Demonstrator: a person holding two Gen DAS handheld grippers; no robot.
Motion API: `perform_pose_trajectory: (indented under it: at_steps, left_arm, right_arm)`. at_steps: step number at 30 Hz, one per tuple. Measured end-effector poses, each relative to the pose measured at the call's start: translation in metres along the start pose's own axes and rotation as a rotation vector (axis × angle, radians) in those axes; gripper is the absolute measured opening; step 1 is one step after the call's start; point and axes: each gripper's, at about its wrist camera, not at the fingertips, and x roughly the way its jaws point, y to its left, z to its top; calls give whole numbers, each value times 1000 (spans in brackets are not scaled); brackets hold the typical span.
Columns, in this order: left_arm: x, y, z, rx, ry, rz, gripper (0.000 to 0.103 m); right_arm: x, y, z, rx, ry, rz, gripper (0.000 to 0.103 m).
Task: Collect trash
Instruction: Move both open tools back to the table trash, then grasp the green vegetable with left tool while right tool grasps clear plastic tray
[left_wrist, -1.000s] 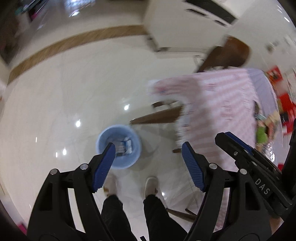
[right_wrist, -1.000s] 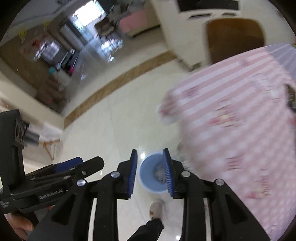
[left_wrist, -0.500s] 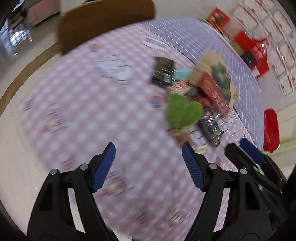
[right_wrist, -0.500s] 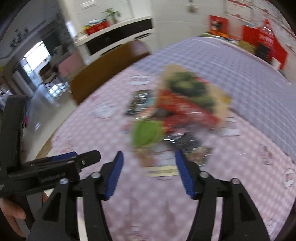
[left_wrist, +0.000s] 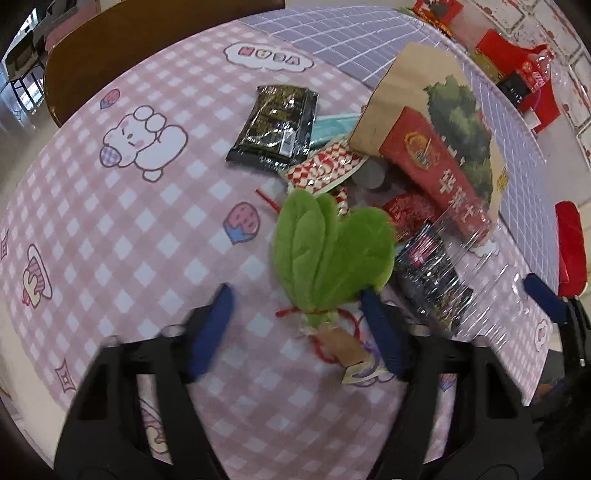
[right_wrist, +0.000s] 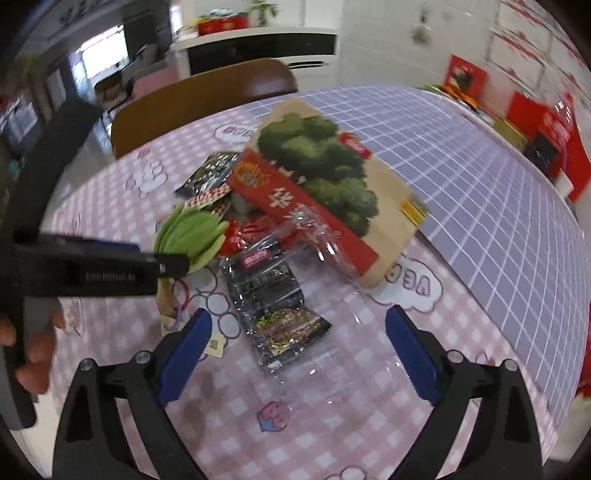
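Now the trash lies in one heap on the pink checked table (left_wrist: 122, 229), toward the side where the pink cloth gives way to the purple grid cloth (right_wrist: 480, 177), with a brown chair (right_wrist: 207, 96) at the far edge. Nearest my left claw (left_wrist: 295, 314) is a green leaf bundle (left_wrist: 328, 251) tied with red string, its paper tag (left_wrist: 341, 345) pointing back at me. That claw stands wide, one blue pad either side of the stem, touching nothing that I can see. My right claw (right_wrist: 297, 350) is wide too and empty, low over a dark crinkly wrapper (right_wrist: 273, 302) and a sheet of clear film (right_wrist: 332, 258) that spreads from the heap toward me.

Further out are a red wrapper (left_wrist: 408, 214), a red-and-white checked packet (left_wrist: 325, 168), a black packet (left_wrist: 275, 123), a teal mask (left_wrist: 334, 125) half under the others, and a big brown paper bag (right_wrist: 384, 206) with a red box (right_wrist: 295, 206) lying across it.

I judge this the reach for the next pieces, nothing gripped yet. Next, I think, the left claw should drop and close on the stem just above the tag, while the right goes down on the dark wrapper; the film is slippery and may drag along.
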Motion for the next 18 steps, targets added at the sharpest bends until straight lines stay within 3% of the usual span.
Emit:
perform_pose_trajectory:
  at_steps: [2, 8, 18]
  left_arm:
    - [1, -2, 1, 17, 8, -3, 23]
    - [-18, 8, -2, 12, -14, -12, 15]
    - [-70, 41, -18, -48, -76, -59, 14]
  right_arm:
    - [11, 0, 0, -12, 20, -17, 93]
    - [30, 1, 3, -42, 52, -24, 93]
    - [46, 22, 1, -164, 93, -85, 93]
